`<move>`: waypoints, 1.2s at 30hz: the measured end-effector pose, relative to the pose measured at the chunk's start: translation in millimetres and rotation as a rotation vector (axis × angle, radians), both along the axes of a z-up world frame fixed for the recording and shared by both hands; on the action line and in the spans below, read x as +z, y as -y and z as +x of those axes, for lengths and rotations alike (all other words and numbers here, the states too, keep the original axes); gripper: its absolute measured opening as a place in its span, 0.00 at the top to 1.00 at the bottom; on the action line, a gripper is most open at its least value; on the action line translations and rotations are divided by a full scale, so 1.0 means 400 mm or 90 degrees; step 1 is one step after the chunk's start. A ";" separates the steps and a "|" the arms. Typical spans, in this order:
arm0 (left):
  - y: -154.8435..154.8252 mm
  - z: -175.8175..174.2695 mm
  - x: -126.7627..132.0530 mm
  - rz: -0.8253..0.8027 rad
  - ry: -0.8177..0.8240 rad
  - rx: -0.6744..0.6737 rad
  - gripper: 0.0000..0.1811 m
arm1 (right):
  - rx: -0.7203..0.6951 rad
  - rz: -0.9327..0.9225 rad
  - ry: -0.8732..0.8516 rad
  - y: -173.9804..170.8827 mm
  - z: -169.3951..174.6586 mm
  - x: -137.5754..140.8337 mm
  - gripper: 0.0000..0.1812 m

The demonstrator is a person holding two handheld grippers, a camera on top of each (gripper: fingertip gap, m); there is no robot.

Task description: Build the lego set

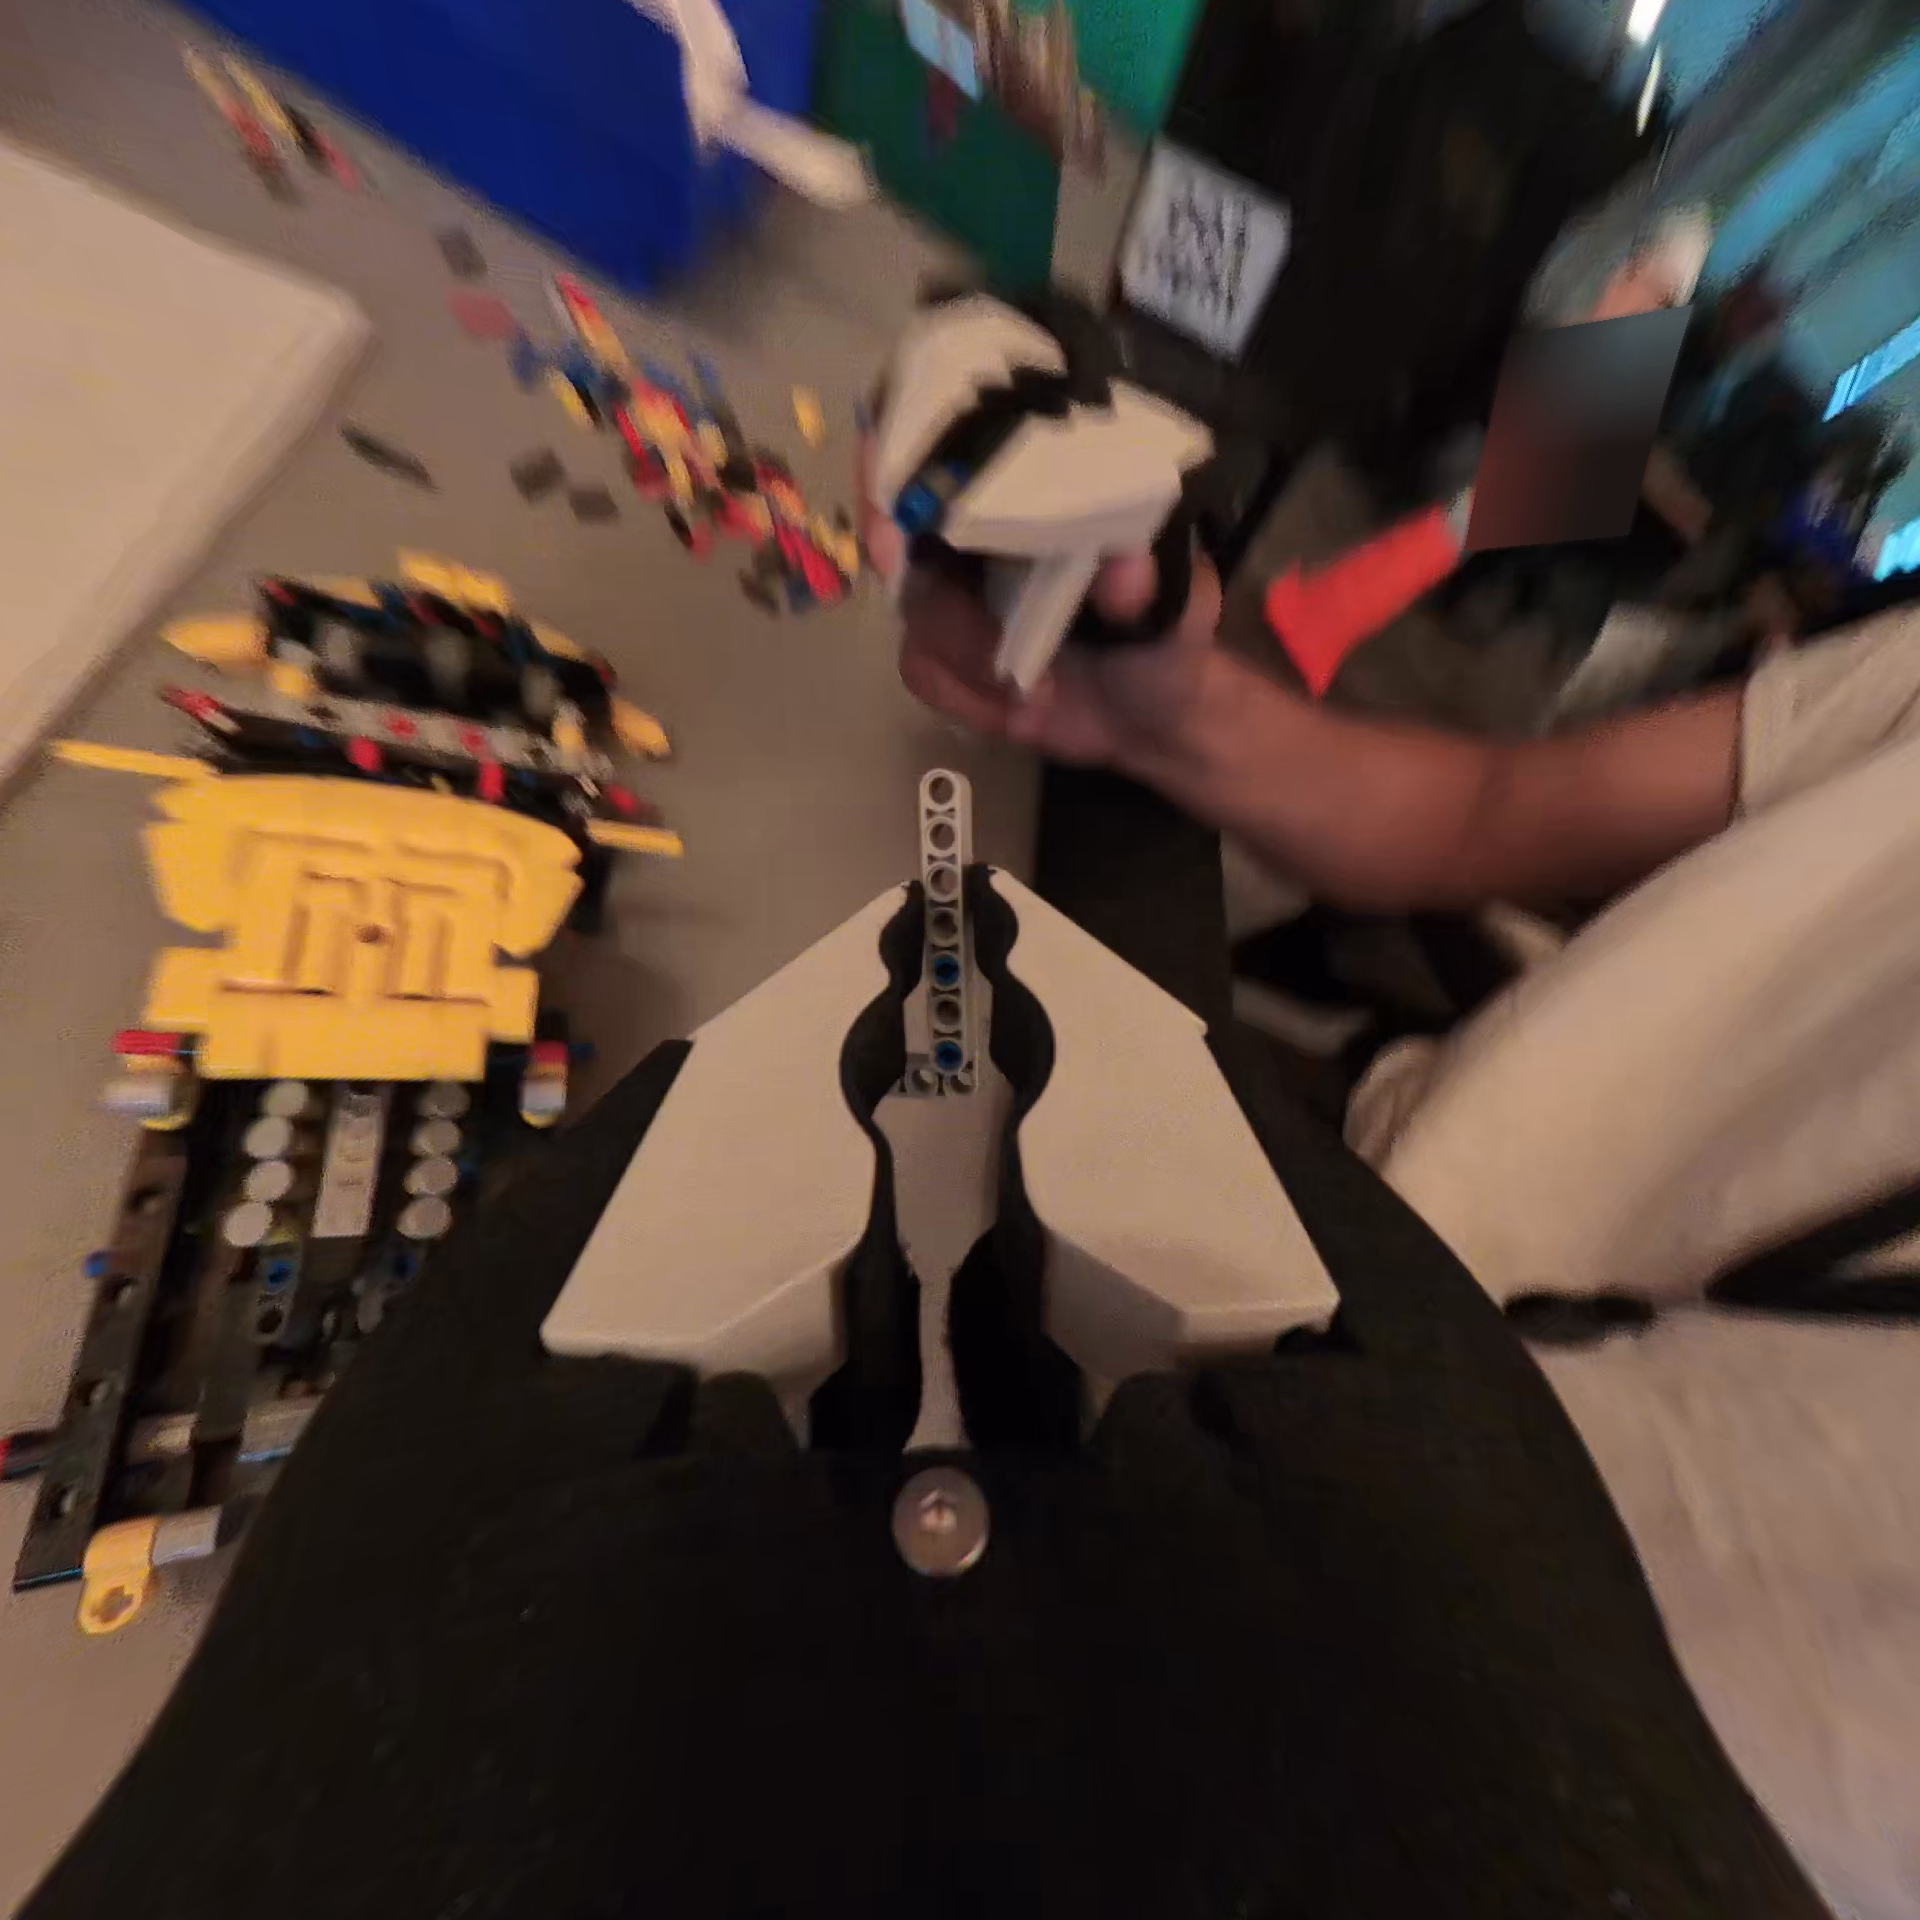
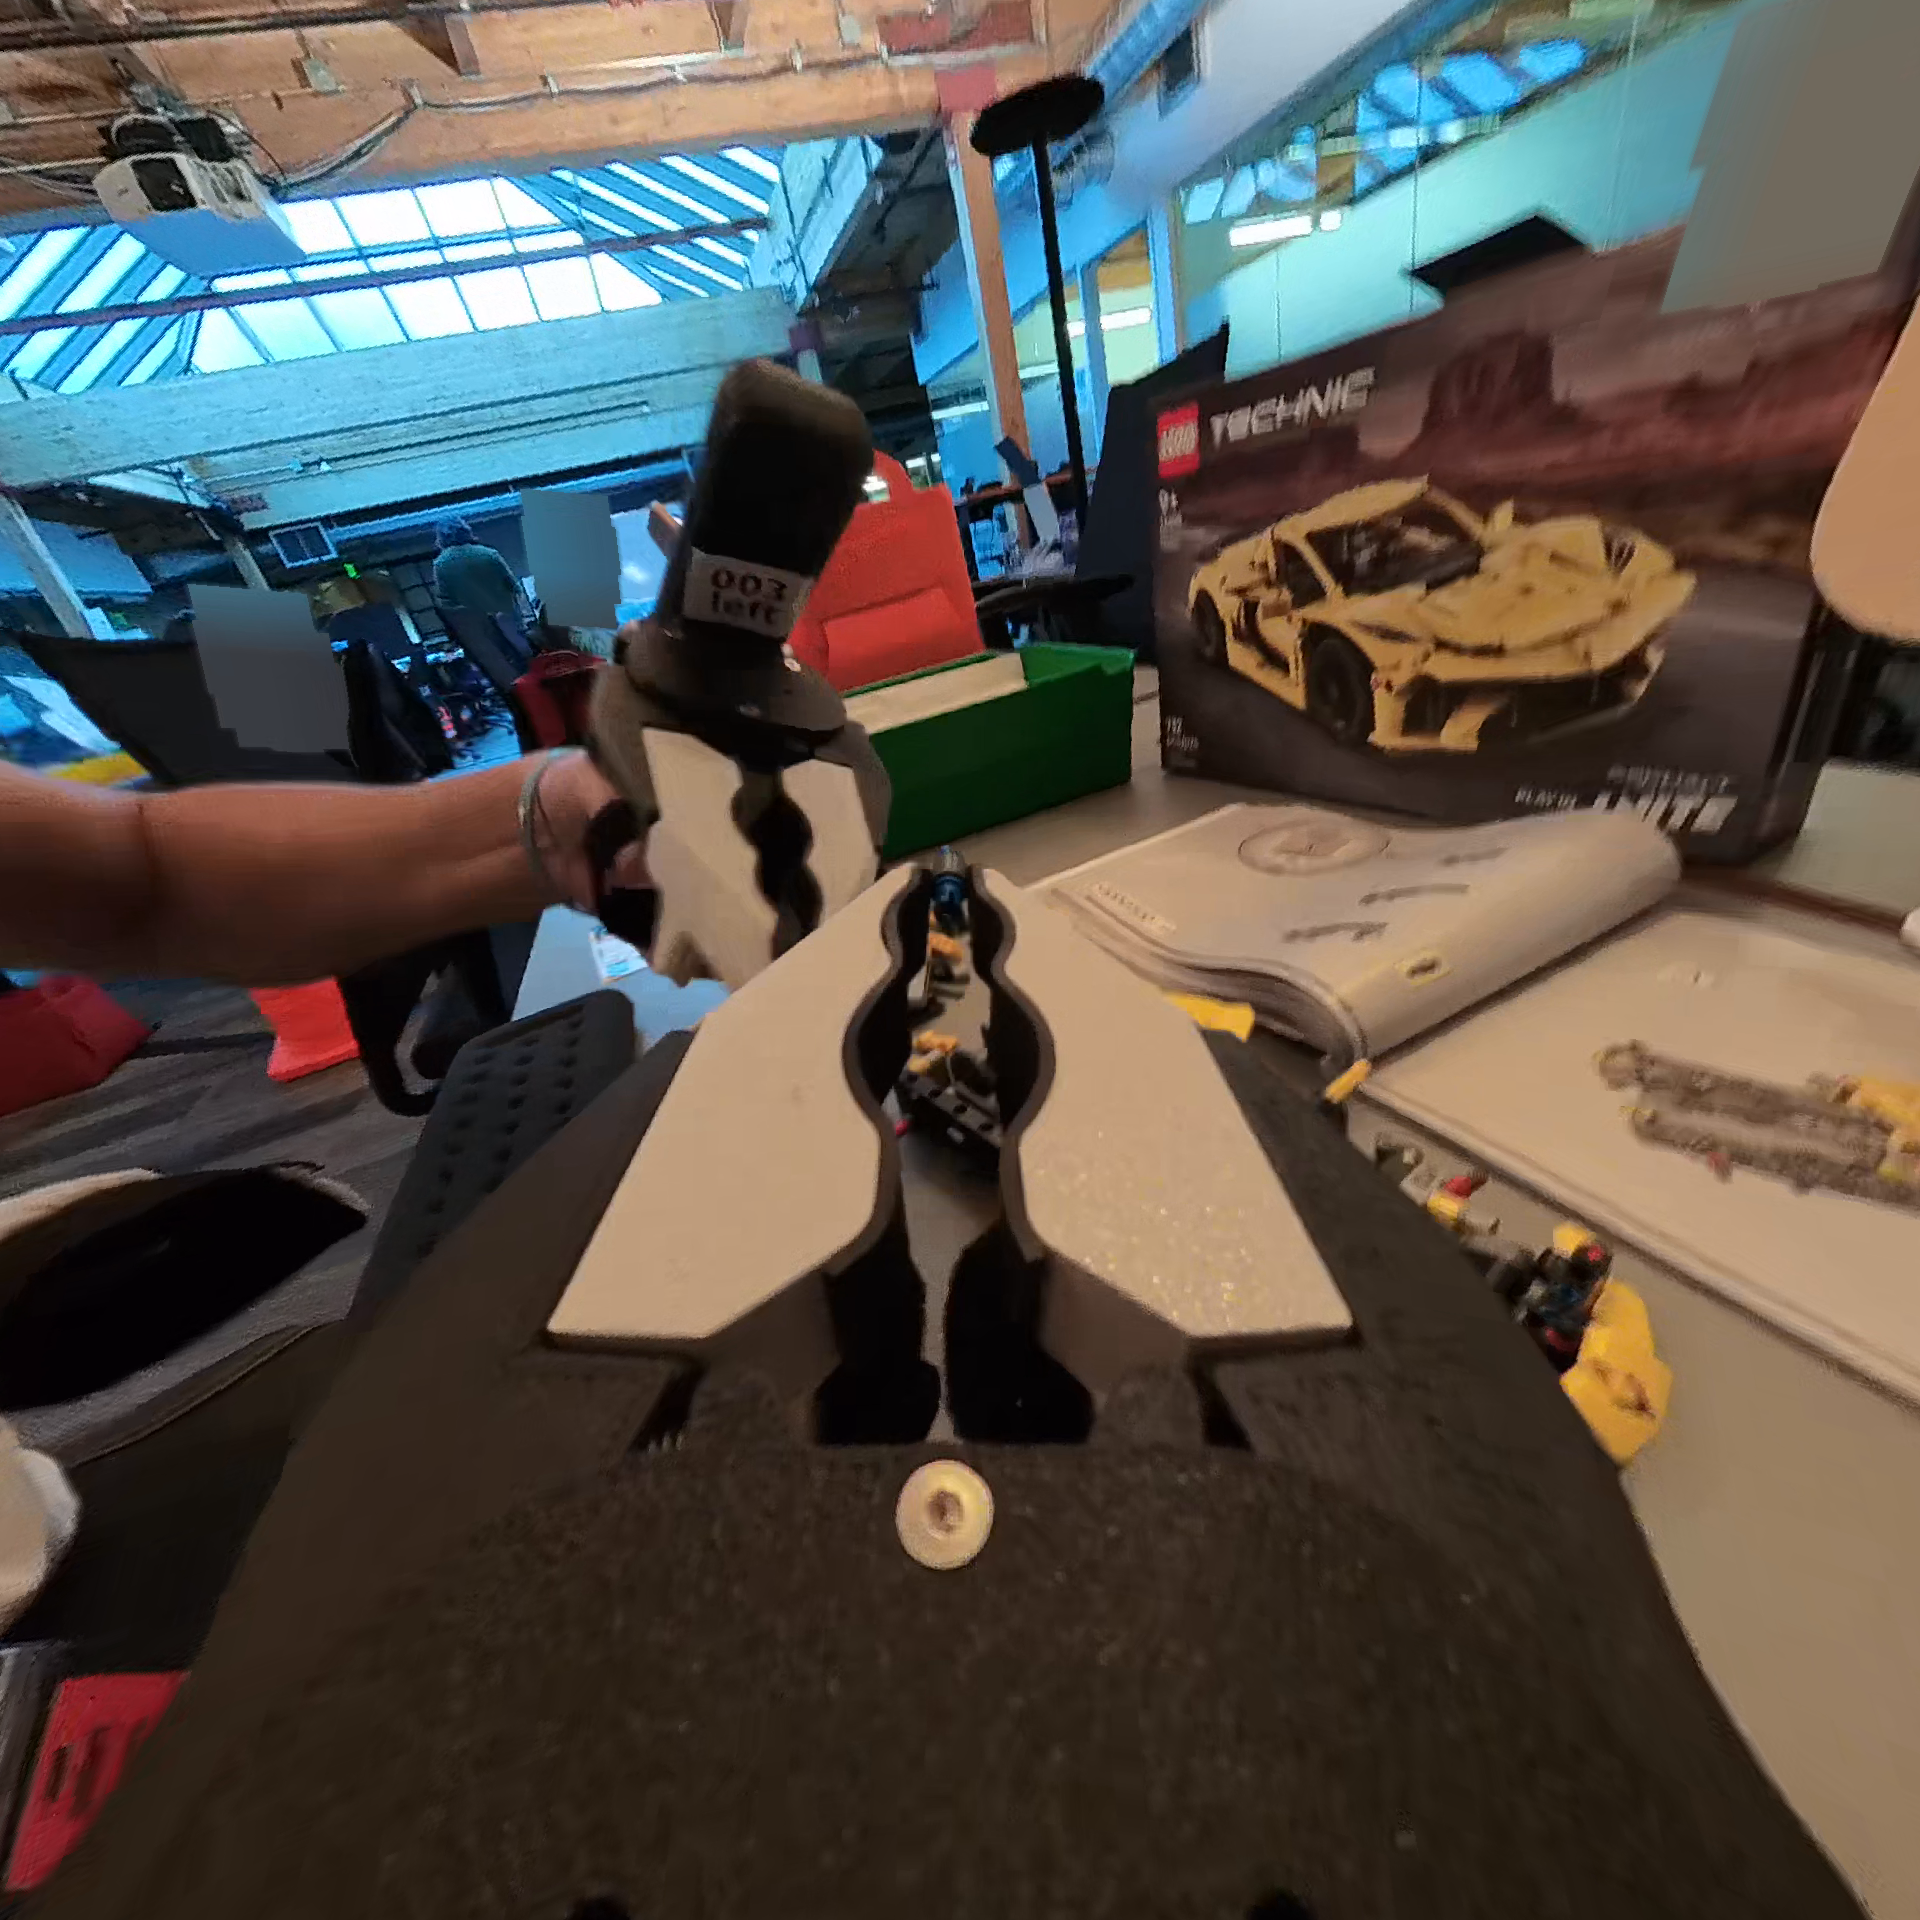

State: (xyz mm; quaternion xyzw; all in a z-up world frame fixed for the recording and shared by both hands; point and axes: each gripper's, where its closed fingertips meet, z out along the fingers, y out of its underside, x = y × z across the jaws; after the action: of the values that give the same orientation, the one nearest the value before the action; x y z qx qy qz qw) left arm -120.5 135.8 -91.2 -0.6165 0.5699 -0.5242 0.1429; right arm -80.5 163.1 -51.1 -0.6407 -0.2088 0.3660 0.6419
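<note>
Left claw (image 1: 943, 883) is clamping a grey beam (image 1: 943, 914) above the counter (image 1: 790, 665) | right claw (image 2: 943, 883) is pinching a small blue piece (image 2: 945, 896) | yellow car build (image 1: 343, 935) is lying left, loose pieces (image 1: 707, 457) far behind.

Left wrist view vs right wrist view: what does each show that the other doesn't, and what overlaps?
Only the left wrist view: the left gripper shut on a grey beam with blue pins, the half-built yellow car and the loose-parts pile.

Only the right wrist view: the set's box, the instruction booklet, the green bin.

Both: the grey table, and each view catches the other gripper; the right gripper pinches a small blue piece.
</note>
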 end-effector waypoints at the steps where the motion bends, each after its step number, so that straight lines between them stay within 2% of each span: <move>1: -0.023 0.000 0.030 -0.019 0.055 0.035 0.95 | -0.002 0.023 0.017 0.001 -0.001 0.016 0.97; 6: -0.129 -0.061 0.153 -0.110 0.322 0.131 0.96 | 0.063 0.054 0.160 -0.041 -0.066 0.058 0.97; 8: -0.156 -0.093 0.168 -0.116 0.386 0.144 0.96 | 0.093 0.072 0.244 -0.068 -0.105 0.045 0.97; 10: -0.175 -0.116 0.161 -0.126 0.417 0.157 0.96 | 0.108 0.080 0.274 -0.090 -0.133 0.030 0.97; 12: -0.178 -0.133 0.153 -0.148 0.423 0.153 0.96 | 0.088 0.095 0.268 -0.105 -0.143 0.016 0.97; 15: -0.186 -0.133 0.116 -0.102 0.379 0.173 0.96 | 0.038 0.090 0.269 -0.120 -0.143 -0.013 0.97; 17: -0.196 -0.121 0.089 -0.069 0.343 0.194 0.96 | 0.032 0.102 0.309 -0.113 -0.153 -0.018 0.97; 20: -0.189 -0.101 0.065 -0.004 0.312 0.192 0.96 | 0.053 0.051 0.293 -0.116 -0.167 -0.041 0.97; 27: -0.162 -0.087 0.046 -0.015 0.297 0.163 0.96 | 0.050 0.051 0.299 -0.107 -0.166 -0.044 0.97; 36: -0.125 -0.078 0.073 -0.167 0.349 0.102 0.96 | 0.074 0.078 0.230 -0.086 -0.177 -0.002 0.97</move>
State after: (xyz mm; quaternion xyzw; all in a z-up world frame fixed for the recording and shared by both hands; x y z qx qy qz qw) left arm -151.7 185.7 -62.1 -0.5081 0.3871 -0.7272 0.2513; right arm -151.1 197.6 -51.9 -0.6424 -0.3791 0.2682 0.6097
